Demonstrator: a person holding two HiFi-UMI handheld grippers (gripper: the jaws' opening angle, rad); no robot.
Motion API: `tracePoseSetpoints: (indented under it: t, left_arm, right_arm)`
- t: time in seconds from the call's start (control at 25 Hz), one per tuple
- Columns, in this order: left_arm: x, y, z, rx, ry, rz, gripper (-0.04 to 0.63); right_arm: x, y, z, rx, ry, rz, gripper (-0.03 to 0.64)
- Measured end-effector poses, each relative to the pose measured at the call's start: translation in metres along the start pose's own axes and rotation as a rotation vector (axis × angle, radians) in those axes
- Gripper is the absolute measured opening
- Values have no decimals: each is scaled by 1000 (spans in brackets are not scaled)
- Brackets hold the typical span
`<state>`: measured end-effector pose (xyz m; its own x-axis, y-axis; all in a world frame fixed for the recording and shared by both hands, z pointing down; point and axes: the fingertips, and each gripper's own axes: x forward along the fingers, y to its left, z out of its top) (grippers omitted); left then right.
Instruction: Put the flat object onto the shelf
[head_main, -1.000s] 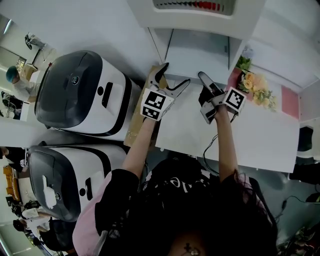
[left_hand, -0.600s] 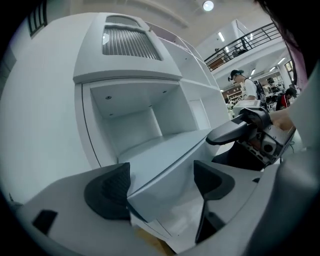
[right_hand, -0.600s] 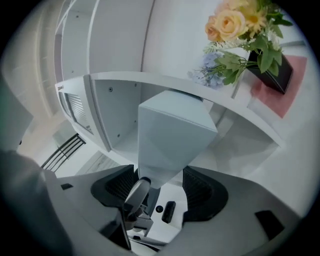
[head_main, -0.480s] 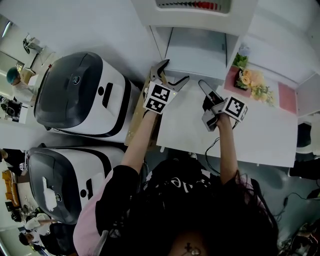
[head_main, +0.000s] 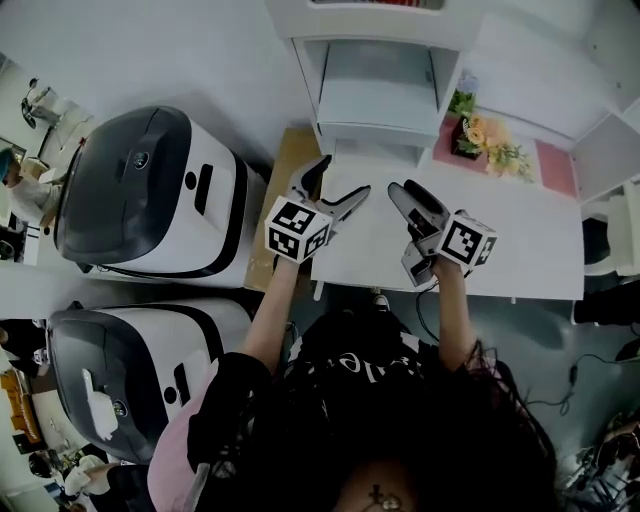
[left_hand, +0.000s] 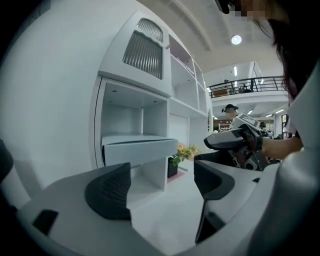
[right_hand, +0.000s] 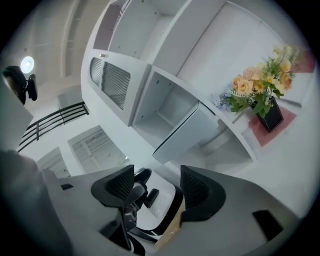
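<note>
The flat object (head_main: 375, 95) is a pale slab lying on the middle board of the white shelf (head_main: 300, 70). In the left gripper view the flat object (left_hand: 137, 150) juts out a little past the board's front. It shows tilted in the right gripper view (right_hand: 187, 132). My left gripper (head_main: 338, 185) hangs over the white table's left end, open and empty (left_hand: 162, 182). My right gripper (head_main: 405, 195) is beside it, also open and empty (right_hand: 157, 187). Both are in front of the shelf and apart from the slab.
Two large grey-and-white machines (head_main: 150, 190) (head_main: 120, 350) stand left of the table (head_main: 500, 260). A cardboard piece (head_main: 290, 160) fills the gap between. A flower pot (head_main: 480, 140) on a pink mat (head_main: 555, 170) sits right of the shelf.
Both grippers have drawn back from the shelf toward the person, staying open and empty. The slab has not moved on the shelf.
</note>
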<state>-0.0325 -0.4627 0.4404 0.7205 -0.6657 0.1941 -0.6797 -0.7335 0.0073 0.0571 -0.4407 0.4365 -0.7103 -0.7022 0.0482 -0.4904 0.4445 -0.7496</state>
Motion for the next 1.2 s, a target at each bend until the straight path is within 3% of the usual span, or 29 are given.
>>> tracePoseSetpoints:
  t: [0.16, 0.6, 0.92, 1.0, 1.08, 1.2]
  left_arm:
    - [-36, -31, -22, -49, 15, -70, 408]
    - [-127, -99, -62, -49, 42, -206, 408]
    - [-146, -138, -67, -79, 23, -271, 408]
    - [-148, -149, -65, -83, 16, -288, 408]
    - [-150, -157, -61, -93, 4, -298, 408]
    - [-153, -170, -50, -90, -21, -301, 408]
  right_arm:
    - [-14, 19, -28, -31, -14, -20, 302]
    - [-48, 70, -112, -15, -38, -81, 301]
    - [-83, 87, -134, -63, -33, -149, 298]
    - [-89, 87, -134, -68, -42, -160, 261]
    - [-94, 90, -133, -77, -55, -160, 163]
    - [-103, 96, -131, -89, -58, -145, 150]
